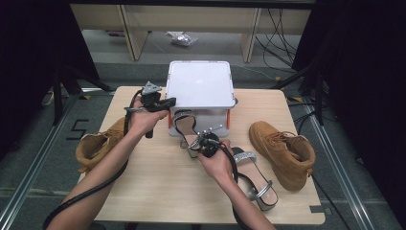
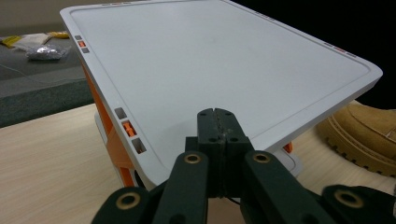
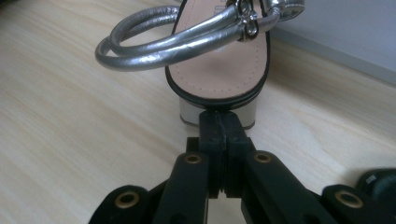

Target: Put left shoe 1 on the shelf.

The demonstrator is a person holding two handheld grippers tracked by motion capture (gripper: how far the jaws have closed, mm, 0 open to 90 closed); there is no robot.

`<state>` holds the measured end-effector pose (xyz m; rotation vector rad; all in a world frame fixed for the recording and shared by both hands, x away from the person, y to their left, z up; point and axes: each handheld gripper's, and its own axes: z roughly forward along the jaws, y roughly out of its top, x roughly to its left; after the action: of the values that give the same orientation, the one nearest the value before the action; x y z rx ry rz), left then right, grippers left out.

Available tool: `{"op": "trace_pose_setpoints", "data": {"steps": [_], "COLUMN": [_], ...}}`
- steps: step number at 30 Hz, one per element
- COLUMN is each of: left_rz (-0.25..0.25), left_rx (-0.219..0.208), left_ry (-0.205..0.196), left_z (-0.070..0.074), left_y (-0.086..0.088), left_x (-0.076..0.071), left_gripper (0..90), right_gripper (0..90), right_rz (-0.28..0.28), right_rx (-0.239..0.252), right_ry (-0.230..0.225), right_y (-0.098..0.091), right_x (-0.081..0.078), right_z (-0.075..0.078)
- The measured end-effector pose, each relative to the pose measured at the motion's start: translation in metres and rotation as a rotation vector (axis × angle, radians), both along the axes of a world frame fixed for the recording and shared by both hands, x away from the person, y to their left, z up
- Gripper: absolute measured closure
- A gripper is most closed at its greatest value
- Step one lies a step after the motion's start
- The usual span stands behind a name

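Observation:
A white box (image 1: 200, 84) with orange clips stands at the table's back middle, lid closed. My left gripper (image 1: 168, 101) hangs by the box's left front corner; in the left gripper view its jaws (image 2: 217, 115) are shut and empty, tips over the lid (image 2: 210, 60). A silver sandal (image 1: 184, 123) lies against the box front. My right gripper (image 1: 198, 142) is at its heel end. In the right gripper view the shut, empty gripper (image 3: 219, 117) points at the sandal's block heel (image 3: 191, 112), under its silver straps (image 3: 168, 44); contact cannot be told.
A second silver sandal (image 1: 256, 178) lies at the front right, beside my right forearm. One tan boot (image 1: 283, 152) stands at the right, another (image 1: 98, 143) at the table's left edge. The wooden table (image 1: 163, 187) has bare room at the front middle.

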<state>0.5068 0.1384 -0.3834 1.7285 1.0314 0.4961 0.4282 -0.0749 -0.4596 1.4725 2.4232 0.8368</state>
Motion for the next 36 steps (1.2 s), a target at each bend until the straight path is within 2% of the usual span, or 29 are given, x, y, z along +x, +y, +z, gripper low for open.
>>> {"op": "trace_pose_setpoints", "data": {"steps": [9, 11, 12, 16, 17, 18, 21, 22, 24, 25, 26, 27, 31, 32, 33, 34, 35, 36], "left_rz": [-0.004, -0.005, -0.006, -0.007, -0.006, -0.005, -0.003, -0.003, -0.005, -0.004, -0.004, -0.006, -0.008, -0.007, -0.008, -0.009, -0.009, -0.009], "left_rx": [0.001, 0.003, 0.002, 0.002, 0.003, 0.004, 0.004, 0.004, 0.007, 0.006, 0.006, 0.008, 0.009, 0.008, 0.011, 0.012, 0.014, 0.013], "left_ry": [0.000, 0.002, 0.002, 0.002, 0.002, 0.002, 0.001, 0.001, -0.003, -0.002, -0.002, -0.003, -0.002, 0.000, -0.001, -0.001, -0.001, -0.001], "left_z": [0.000, 0.000, 0.000, 0.000, 0.000, 0.000, 0.000, 0.000, 0.000, 0.000, 0.000, 0.000, 0.001, 0.001, 0.001, 0.001, 0.001, 0.001], "left_y": [0.000, 0.000, 0.000, 0.000, 0.000, 0.000, 0.000, 0.000, 0.000, 0.000, 0.000, 0.000, 0.000, 0.000, 0.000, 0.000, 0.000, 0.000], "left_x": [0.000, 0.000, 0.000, 0.000, 0.000, 0.000, 0.000, 0.000, 0.000, 0.000, 0.000, 0.000, 0.000, 0.001, 0.001, 0.001, 0.001, 0.001], "left_gripper": [89.3, 89.3, 89.3, 89.3, 89.3, 89.4, 89.4, 89.4, 89.5, 89.5, 89.5, 89.4, 89.5, 89.5, 89.4, 89.5, 89.5, 89.5], "right_gripper": [90.0, 90.0, 90.0, 90.0, 90.0, 90.0, 90.0, 90.0, 90.0, 90.0, 90.0, 90.0, 89.7, 87.7, 84.4, 80.7, 76.3, 69.6], "right_rz": [-0.010, -0.012, -0.007, -0.022, -0.023, -0.030, -0.037, -0.032, -0.042, -0.038, -0.038, -0.065, -0.063, -0.065, -0.070, -0.050, -0.058, -0.049], "right_rx": [0.007, 0.015, 0.023, 0.049, 0.043, 0.038, 0.043, 0.042, 0.050, 0.029, 0.029, 0.026, 0.017, 0.019, 0.030, 0.015, 0.023, 0.007], "right_ry": [-0.028, -0.020, -0.042, -0.025, -0.043, -0.043, -0.025, -0.041, -0.039, -0.051, -0.051, -0.042, -0.038, -0.043, -0.026, -0.028, -0.033, -0.035], "right_y": [0.013, 0.017, 0.019, 0.027, 0.028, 0.030, 0.030, 0.029, 0.029, 0.023, 0.023, 0.019, 0.012, 0.012, 0.014, 0.013, 0.014, 0.014], "right_x": [0.018, 0.020, 0.022, 0.026, 0.028, 0.029, 0.032, 0.033, 0.032, 0.034, 0.034, 0.036, 0.038, 0.037, 0.037, 0.037, 0.037, 0.036], "right_z": [0.004, 0.005, 0.004, 0.004, 0.003, 0.003, 0.004, 0.005, 0.007, 0.007, 0.007, 0.005, -0.005, -0.005, -0.004, -0.003, -0.002, 0.000]}}
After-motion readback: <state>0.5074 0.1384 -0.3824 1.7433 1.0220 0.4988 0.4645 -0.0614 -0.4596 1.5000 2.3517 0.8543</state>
